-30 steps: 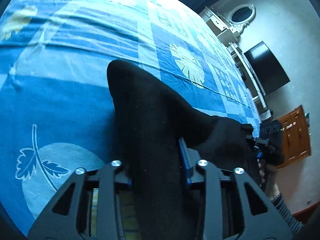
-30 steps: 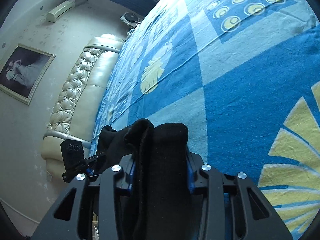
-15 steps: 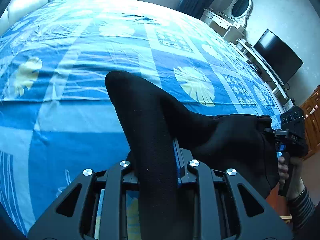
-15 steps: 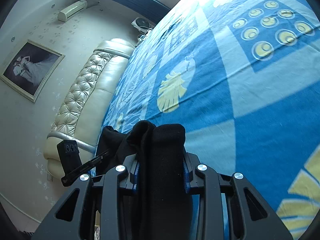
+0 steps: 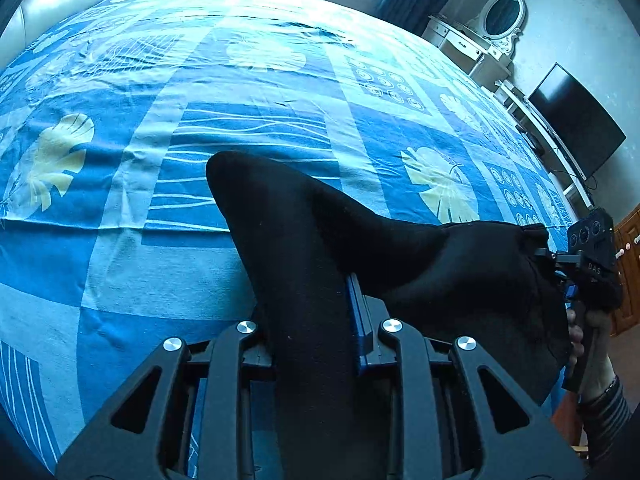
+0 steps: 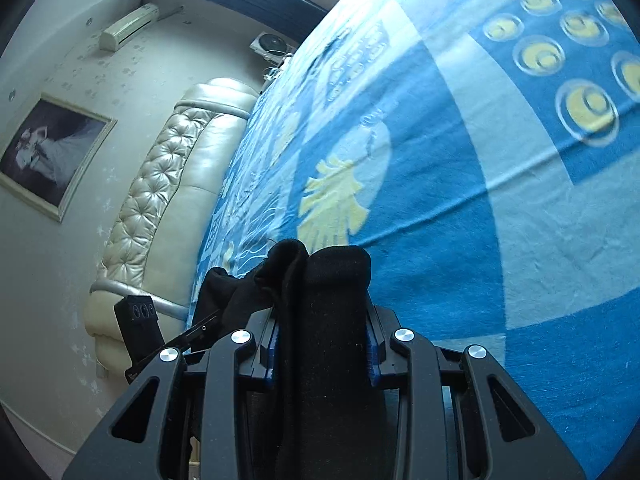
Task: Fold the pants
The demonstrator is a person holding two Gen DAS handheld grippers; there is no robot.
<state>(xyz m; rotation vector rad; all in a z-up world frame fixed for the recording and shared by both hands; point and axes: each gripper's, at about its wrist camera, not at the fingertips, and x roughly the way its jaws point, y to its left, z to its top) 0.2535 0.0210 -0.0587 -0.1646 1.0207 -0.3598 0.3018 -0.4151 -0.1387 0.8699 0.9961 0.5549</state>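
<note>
The black pants hang stretched between my two grippers above the bed. My left gripper is shut on one bunched end of the pants. The cloth runs from it to the right, where my right gripper holds the other end. In the right wrist view my right gripper is shut on a thick fold of the pants, and my left gripper shows at the lower left with cloth in it. The fingertips of both are hidden by cloth.
The bed is covered by a blue patterned sheet with pale leaf prints. A cream tufted headboard stands at one end. A white dresser with an oval mirror, a dark TV and a wooden cabinet line the right wall.
Both grippers have lifted and tilted up with the pants held, so more of the bed and room shows. The pants now hang higher and more spread between them.
</note>
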